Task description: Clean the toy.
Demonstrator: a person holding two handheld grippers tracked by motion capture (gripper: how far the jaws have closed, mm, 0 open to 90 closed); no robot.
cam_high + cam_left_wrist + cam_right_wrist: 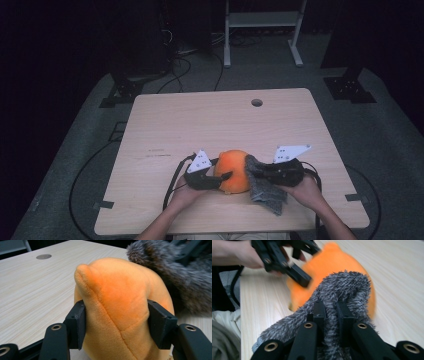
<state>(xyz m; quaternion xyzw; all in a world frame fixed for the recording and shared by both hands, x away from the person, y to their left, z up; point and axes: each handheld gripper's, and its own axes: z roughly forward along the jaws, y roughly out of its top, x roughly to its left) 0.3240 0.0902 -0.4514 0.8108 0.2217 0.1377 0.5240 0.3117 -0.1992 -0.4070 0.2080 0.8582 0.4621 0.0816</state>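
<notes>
Two sets of tongs were at work low in the centre of the high view. The left tongs (116,322) were clenched on a rounded orange plush toy (120,302), one black pad pressed into each flank. The right tongs (332,312) were pinched tight on a fold of a shaggy grey fleece cloth (342,287), its pile bulging up around the pads.

The toy looked soft and light: its fabric dimpled where the pads bit, so a grip across the body's middle, near the stitched seam, seemed likeliest to keep it steady without it squirming out. The cloth appeared limp and light too, unlikely to slip thanks to its nap; held by a bunched fold, the rest hung down toward the lower right of the high view, touching the toy's right side.

Counted: one orange toy, one grey cloth, two tongs, two hands. Both things sat near the front edge of the pale wooden worktop (200,125), which had one round hole (256,102) toward its upper middle.
</notes>
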